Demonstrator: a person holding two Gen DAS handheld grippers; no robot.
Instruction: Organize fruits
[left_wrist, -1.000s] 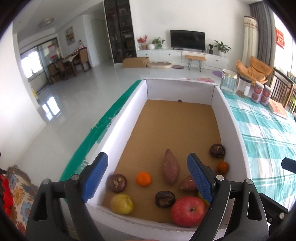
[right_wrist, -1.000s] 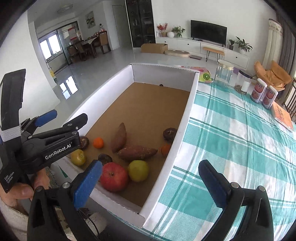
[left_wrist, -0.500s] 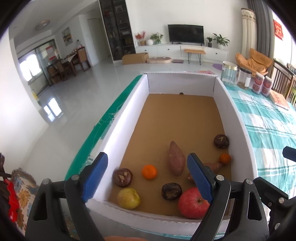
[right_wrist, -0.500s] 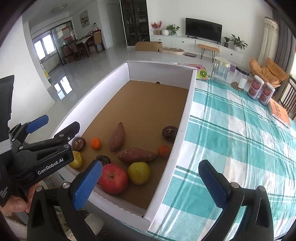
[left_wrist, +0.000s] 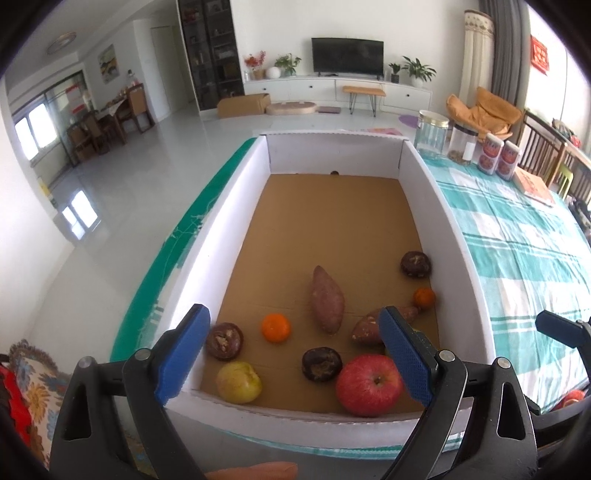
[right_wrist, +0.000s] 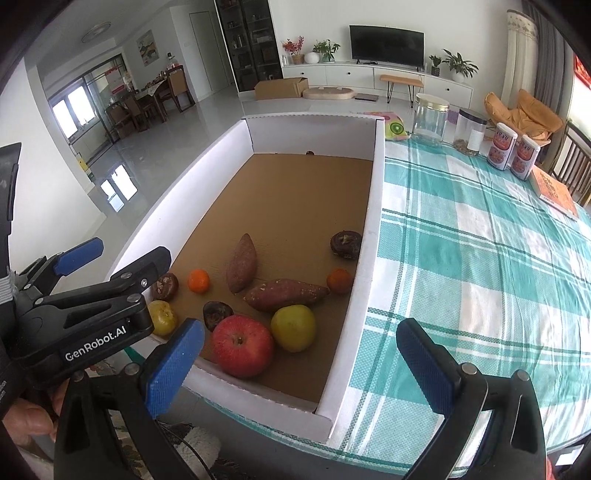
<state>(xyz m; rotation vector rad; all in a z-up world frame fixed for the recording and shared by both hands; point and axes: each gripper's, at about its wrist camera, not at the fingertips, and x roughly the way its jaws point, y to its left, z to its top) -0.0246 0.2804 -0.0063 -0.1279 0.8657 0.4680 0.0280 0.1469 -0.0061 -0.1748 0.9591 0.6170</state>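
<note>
A white cardboard box (left_wrist: 207, 254) (right_wrist: 375, 206) lies on the table with produce at its near end. It holds a red apple (left_wrist: 368, 384) (right_wrist: 242, 345), two yellow-green apples (left_wrist: 238, 381) (right_wrist: 293, 327), two sweet potatoes (left_wrist: 327, 304) (right_wrist: 286, 294), small oranges (left_wrist: 275, 327) (right_wrist: 198, 280) and dark mushrooms (left_wrist: 320, 363) (right_wrist: 346, 244). My left gripper (left_wrist: 293, 356) is open and empty, above the box's near edge. My right gripper (right_wrist: 299, 365) is open and empty, over the box's near right corner.
A teal checked tablecloth (right_wrist: 480, 258) covers the table right of the box. Glass jars (right_wrist: 431, 116), two cans (right_wrist: 511, 151) and an orange book (right_wrist: 554, 190) stand at the far right. The table's green edge (left_wrist: 184, 236) runs left of the box, floor beyond.
Both grippers have risen and drawn back a little, so the box and its contents look smaller and farther. Both stay open. The produce has not moved.
</note>
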